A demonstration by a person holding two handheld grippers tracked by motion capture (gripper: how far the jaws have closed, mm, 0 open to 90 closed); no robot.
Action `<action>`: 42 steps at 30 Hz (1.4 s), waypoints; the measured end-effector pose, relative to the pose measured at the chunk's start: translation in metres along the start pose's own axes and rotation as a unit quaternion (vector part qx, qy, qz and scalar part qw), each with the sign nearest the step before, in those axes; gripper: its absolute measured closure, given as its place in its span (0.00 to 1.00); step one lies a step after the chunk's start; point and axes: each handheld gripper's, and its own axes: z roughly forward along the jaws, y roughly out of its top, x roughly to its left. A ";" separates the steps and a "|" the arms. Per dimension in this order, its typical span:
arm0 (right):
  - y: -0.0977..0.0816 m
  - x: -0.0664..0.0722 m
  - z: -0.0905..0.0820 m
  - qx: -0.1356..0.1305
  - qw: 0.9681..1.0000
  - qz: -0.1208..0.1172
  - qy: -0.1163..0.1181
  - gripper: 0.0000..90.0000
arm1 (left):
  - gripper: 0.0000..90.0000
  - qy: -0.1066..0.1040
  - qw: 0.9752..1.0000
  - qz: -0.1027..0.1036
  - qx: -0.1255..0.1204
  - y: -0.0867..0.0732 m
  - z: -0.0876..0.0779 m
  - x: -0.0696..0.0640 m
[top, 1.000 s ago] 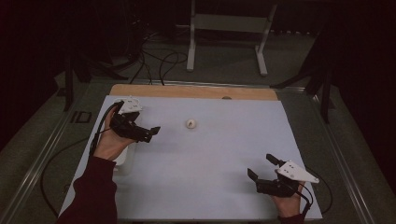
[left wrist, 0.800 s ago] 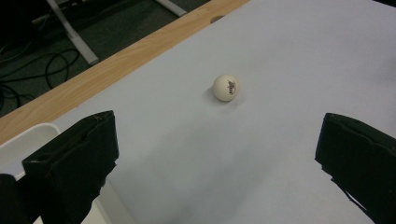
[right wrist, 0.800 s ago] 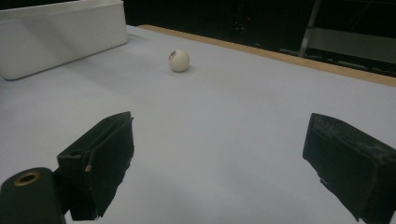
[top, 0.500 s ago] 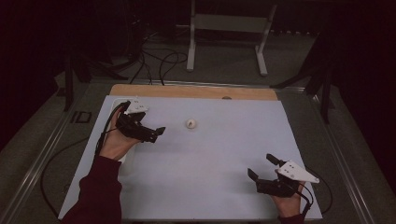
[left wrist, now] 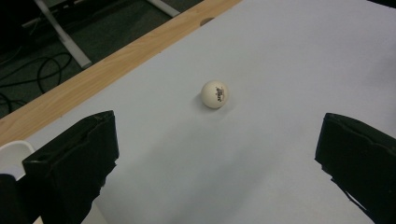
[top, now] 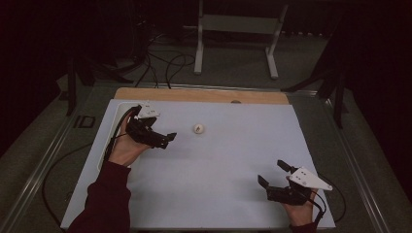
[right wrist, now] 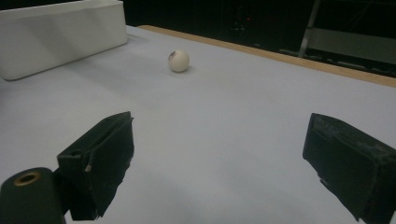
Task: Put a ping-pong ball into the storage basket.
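Since the earlier frame the left tongs (top: 167,138) have slid forward and inward across the worktop, closing on the small white plastic ball with dark print (top: 198,128); the right tongs (top: 272,174) have kept their place.

The left tongs stand wide open, holding and touching nothing. In the left gripper view the ball (left wrist: 215,94) lies ahead of the jaws, roughly on the line between them and a little toward the right-hand one, with bare sheet between it and the tips. Behind the left tongs, under the person's hand, lies a white rectangular plastic tray (top: 118,112); its corner (left wrist: 14,151) shows just beside the left-hand jaw.

The right tongs are also spread wide and empty, set low near the front edge of the pale grey sheet (top: 228,160) that covers the worktop. From them the ball (right wrist: 178,60) is well ahead and to the left, and the tray's wall (right wrist: 60,35) farther left.

Beyond the ball a light wooden strip (top: 204,95) marks the far edge of the worktop. Between the two pairs of tongs the sheet is bare, and around the ball there is open sheet on every side.
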 end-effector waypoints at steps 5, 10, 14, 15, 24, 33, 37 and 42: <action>0.000 0.000 0.000 -0.001 1.000 0.000 0.000 0.09 | 0.00 -0.002 1.000 0.001 0.001 0.000 0.004 0.000; 0.000 0.000 0.000 -0.001 1.000 0.000 -0.001 0.09 | 0.00 -0.005 1.000 0.002 0.000 0.002 0.007 -0.003; 0.000 0.000 0.000 -0.001 1.000 0.000 -0.001 0.09 | 0.00 -0.008 1.000 0.005 0.002 0.004 0.010 -0.004; 0.000 0.000 0.000 -0.002 1.000 0.000 -0.001 0.09 | 0.00 -0.009 1.000 0.003 0.000 0.004 0.011 -0.005; 0.000 0.000 -0.001 -0.001 1.000 0.001 -0.001 0.09 | 0.00 -0.013 1.000 0.006 0.002 0.007 0.018 -0.009; 0.000 0.000 0.000 -0.001 1.000 -0.001 0.000 0.09 | 0.00 -0.015 1.000 0.007 0.004 0.009 0.024 -0.012; 0.000 0.000 0.000 -0.001 1.000 0.000 0.000 0.09 | 0.00 -0.016 1.000 0.006 0.004 0.010 0.028 -0.014; 0.000 0.000 0.000 -0.001 1.000 -0.001 0.001 0.09 | 0.00 -0.016 1.000 0.008 0.003 0.011 0.031 -0.016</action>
